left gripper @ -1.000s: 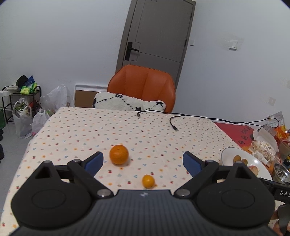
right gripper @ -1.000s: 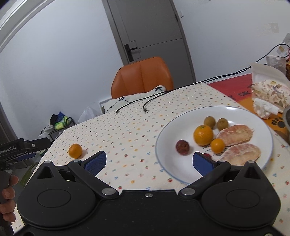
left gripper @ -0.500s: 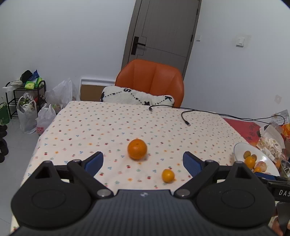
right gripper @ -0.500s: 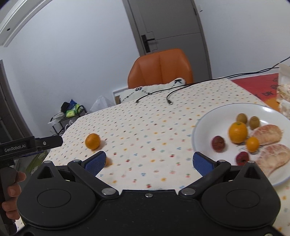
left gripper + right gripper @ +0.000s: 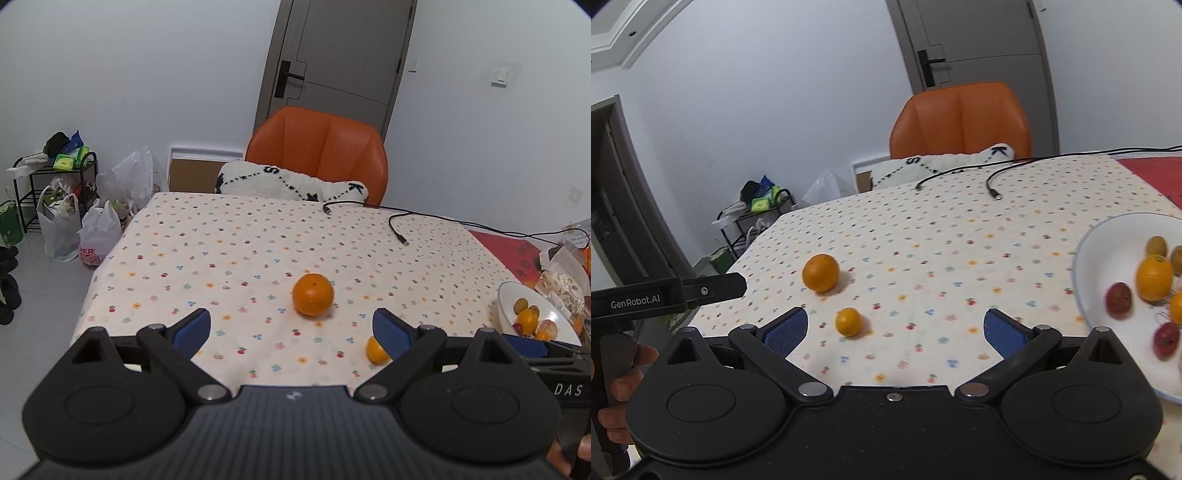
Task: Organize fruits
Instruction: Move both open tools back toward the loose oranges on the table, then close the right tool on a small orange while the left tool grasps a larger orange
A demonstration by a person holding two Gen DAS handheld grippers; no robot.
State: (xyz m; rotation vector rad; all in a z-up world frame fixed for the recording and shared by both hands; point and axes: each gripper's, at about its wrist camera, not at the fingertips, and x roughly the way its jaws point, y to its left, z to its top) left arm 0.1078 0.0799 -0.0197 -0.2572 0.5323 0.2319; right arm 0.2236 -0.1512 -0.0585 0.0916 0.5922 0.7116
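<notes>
You work over a table (image 5: 207, 236) dressed in a cream cloth with small printed flowers, and on that cloth sit the two fruits not yet gathered: the large orange (image 5: 313, 294) out in the open middle, and the small orange (image 5: 848, 321) nearer to you, apart from it. The white plate (image 5: 1108, 251) that already carries a heap of mixed fruit stands to your right at the table's edge. Your left gripper (image 5: 291, 326) and right gripper (image 5: 895, 326) both hover above the cloth with fingers spread wide and nothing between them; in the left wrist view the small orange sits half hidden behind the right-hand pad. Both fruits are round on a soft, slightly rumpled cloth, so I judge that a pad touching one off-centre will roll it away, possibly toward the near edge. The two grippers are close together here, so reaching for the same fruit risks a clash. A carried orange set down on the crowded plate could knock the fruit already there, and some of it may spill over the rim. Further out, a black cable (image 5: 399, 221) trails across the far side, an orange chair (image 5: 317, 147) with a white cushion (image 5: 288, 182) stands behind, then a grey door (image 5: 340, 62), pale walls, and a rack (image 5: 55, 184) with plastic bags (image 5: 62, 225) on the floor to the left.
</notes>
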